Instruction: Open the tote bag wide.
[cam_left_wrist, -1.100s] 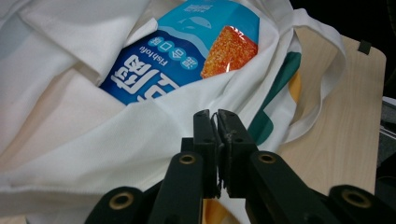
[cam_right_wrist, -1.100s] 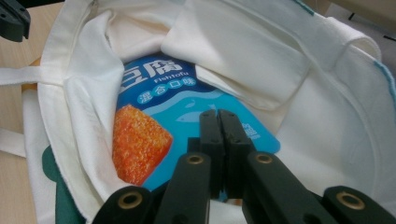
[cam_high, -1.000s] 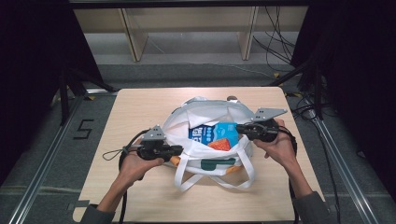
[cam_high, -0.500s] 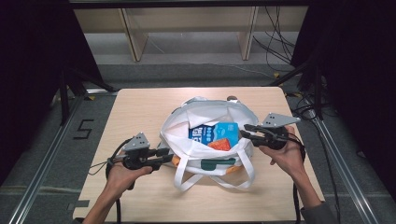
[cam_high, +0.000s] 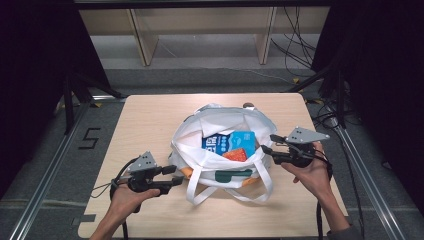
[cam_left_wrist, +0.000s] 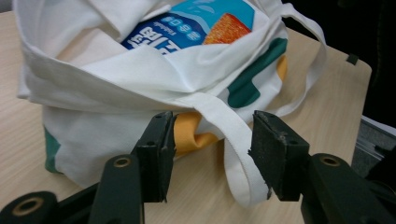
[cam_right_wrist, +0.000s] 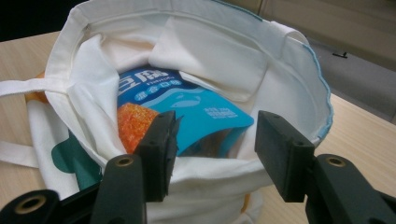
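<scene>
A white cloth tote bag (cam_high: 200, 135) with green and orange print stands open in the middle of the table. Inside lies a blue snack packet (cam_high: 229, 142) with an orange picture. My left gripper (cam_high: 176, 176) is open at the bag's near left corner; in the left gripper view the bag (cam_left_wrist: 102, 79) is close ahead and one white strap (cam_left_wrist: 236, 140) runs between the jaws untouched. My right gripper (cam_high: 266, 144) is open beside the bag's right rim; in the right gripper view its jaws straddle the rim (cam_right_wrist: 210, 168) with the packet (cam_right_wrist: 187, 109) just beyond.
The wooden table (cam_high: 145, 120) has bare surface left and right of the bag. The bag's straps (cam_high: 235, 192) lie looped toward the near edge. Metal rails and cables run along both sides of the table, and a shelf stands behind.
My left gripper has drawn back from the bag toward the near left and lower. My right gripper has shifted a little right and nearer, off the bag's rim.
</scene>
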